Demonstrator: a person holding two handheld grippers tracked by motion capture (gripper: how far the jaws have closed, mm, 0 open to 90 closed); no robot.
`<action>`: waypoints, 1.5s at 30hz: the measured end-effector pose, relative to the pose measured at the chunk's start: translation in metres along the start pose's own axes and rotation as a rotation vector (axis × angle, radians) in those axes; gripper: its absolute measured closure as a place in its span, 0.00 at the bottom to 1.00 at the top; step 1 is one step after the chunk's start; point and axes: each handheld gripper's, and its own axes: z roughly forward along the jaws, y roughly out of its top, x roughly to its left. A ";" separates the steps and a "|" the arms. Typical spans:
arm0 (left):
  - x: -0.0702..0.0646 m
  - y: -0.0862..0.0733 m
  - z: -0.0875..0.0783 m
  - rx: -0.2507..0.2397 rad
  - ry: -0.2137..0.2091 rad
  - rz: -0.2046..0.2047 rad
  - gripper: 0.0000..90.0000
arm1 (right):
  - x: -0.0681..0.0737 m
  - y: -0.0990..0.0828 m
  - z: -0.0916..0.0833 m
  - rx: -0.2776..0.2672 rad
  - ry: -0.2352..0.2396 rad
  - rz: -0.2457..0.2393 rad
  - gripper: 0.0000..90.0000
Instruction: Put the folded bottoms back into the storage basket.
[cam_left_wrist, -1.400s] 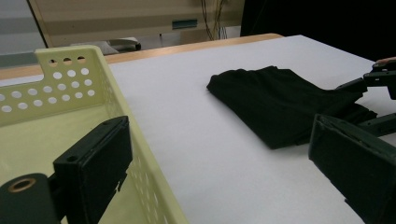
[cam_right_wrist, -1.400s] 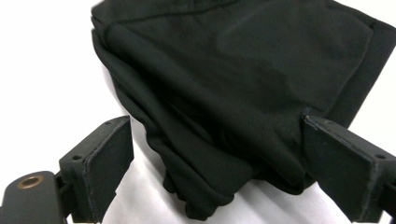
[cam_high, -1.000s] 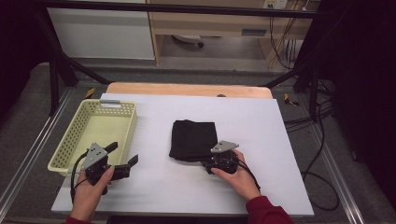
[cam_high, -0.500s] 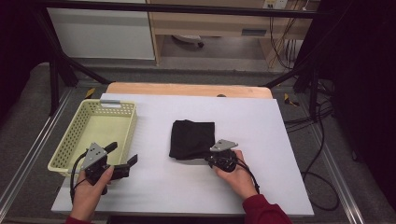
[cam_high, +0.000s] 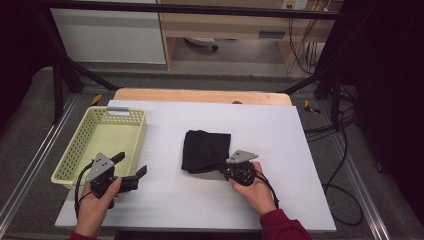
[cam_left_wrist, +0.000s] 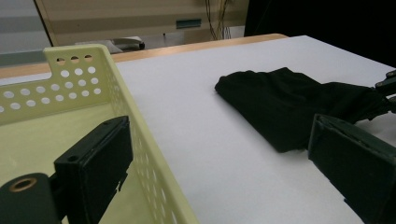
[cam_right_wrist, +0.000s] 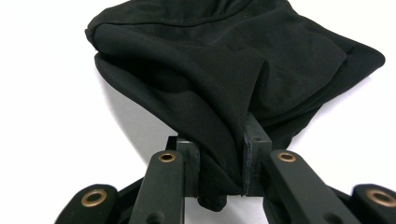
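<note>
Because the folded black cloth garment (cam_high: 206, 150) mid-desk looks soft, light and floppy, we judge a bunched edge the best hold; our right tool (cam_right_wrist: 220, 175) has just closed, pinching its near corner, while our left tool (cam_high: 131, 169) waits spread beside the pale yellow perforated plastic basket (cam_high: 135, 142) on the white desk (cam_high: 200, 205).

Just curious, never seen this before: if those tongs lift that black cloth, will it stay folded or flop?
Probably flop: the black cloth bunches softly where the right tongs pinch it. It looks light, and likely drapes and unfolds when raised.
</note>
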 end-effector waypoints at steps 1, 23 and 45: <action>0.000 0.000 0.000 -0.002 0.000 -0.001 0.07 | 0.001 -0.001 -0.002 0.000 0.005 0.005 0.83; -0.001 0.000 -0.001 -0.006 0.010 -0.001 0.08 | 0.025 -0.025 -0.050 0.015 0.039 0.005 0.82; -0.003 0.000 -0.001 -0.008 -0.001 -0.017 0.05 | 0.028 -0.034 -0.060 0.025 0.046 0.023 0.82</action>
